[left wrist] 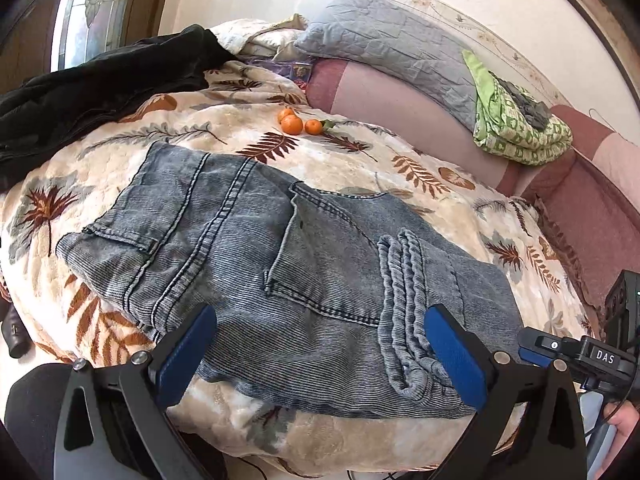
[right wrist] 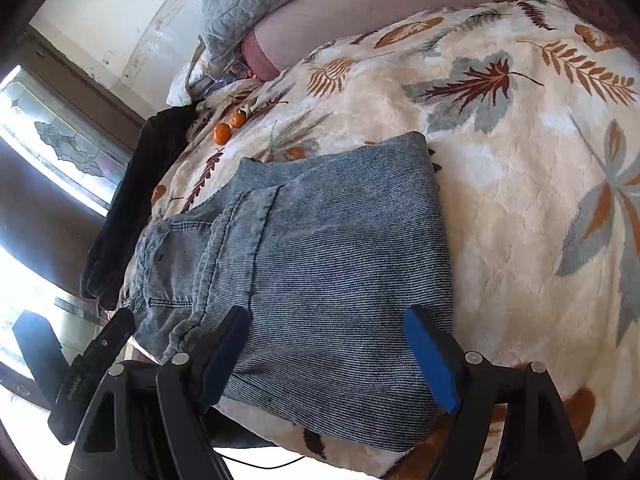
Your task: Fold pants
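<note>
Faded blue-grey jeans (left wrist: 280,264) lie folded in a compact bundle on a leaf-patterned blanket (left wrist: 120,152), with a back pocket and the hem edges on top. My left gripper (left wrist: 320,356) is open above the near edge of the jeans, holding nothing. In the right wrist view the same jeans (right wrist: 328,272) lie flat, and my right gripper (right wrist: 328,356) is open over their near edge, empty. The right gripper's body (left wrist: 580,356) shows at the right of the left wrist view.
Three oranges (left wrist: 298,123) lie on the blanket beyond the jeans. A black garment (left wrist: 100,88) lies at the far left. A grey pillow (left wrist: 392,48) and a folded green cloth (left wrist: 516,120) rest on a pink bolster (left wrist: 400,112) by the wall.
</note>
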A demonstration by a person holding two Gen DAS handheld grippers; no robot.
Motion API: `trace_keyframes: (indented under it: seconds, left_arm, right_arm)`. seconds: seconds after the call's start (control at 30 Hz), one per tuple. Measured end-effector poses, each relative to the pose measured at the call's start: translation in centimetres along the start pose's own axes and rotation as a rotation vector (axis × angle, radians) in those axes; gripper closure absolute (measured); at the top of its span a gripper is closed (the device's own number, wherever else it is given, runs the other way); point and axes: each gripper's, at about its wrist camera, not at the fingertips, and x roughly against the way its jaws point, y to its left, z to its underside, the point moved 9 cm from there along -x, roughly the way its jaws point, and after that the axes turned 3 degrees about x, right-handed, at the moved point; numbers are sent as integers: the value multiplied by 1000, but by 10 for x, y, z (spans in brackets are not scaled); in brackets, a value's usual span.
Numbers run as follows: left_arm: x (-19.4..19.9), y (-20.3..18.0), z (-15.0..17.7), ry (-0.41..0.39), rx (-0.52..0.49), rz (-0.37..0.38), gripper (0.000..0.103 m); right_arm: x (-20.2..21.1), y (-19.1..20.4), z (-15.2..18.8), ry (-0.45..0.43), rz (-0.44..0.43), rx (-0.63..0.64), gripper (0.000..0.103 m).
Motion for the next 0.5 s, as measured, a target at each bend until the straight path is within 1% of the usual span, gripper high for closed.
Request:
trace_keyframes:
  seconds: [0.1, 0.2, 0.33, 0.47, 0.5]
  left_arm:
    - [-1, 7, 1, 0, 25, 3, 0]
    - [-1, 6, 1, -6, 14, -1, 0]
    - [1, 6, 1, -9, 19, 1, 0]
    - [1, 6, 1, -6, 17, -5, 0]
    - [1, 6, 2, -6, 13, -8, 0]
  right_arm:
    - [4, 2, -2, -18, -15, -6, 21]
    - [0, 0, 1, 1, -8, -10, 21]
    - [7, 1, -2, -28, -13, -6, 21]
    - [5, -2, 0, -9, -14, -22, 21]
    - [7, -1, -1, -16, -13, -17, 21]
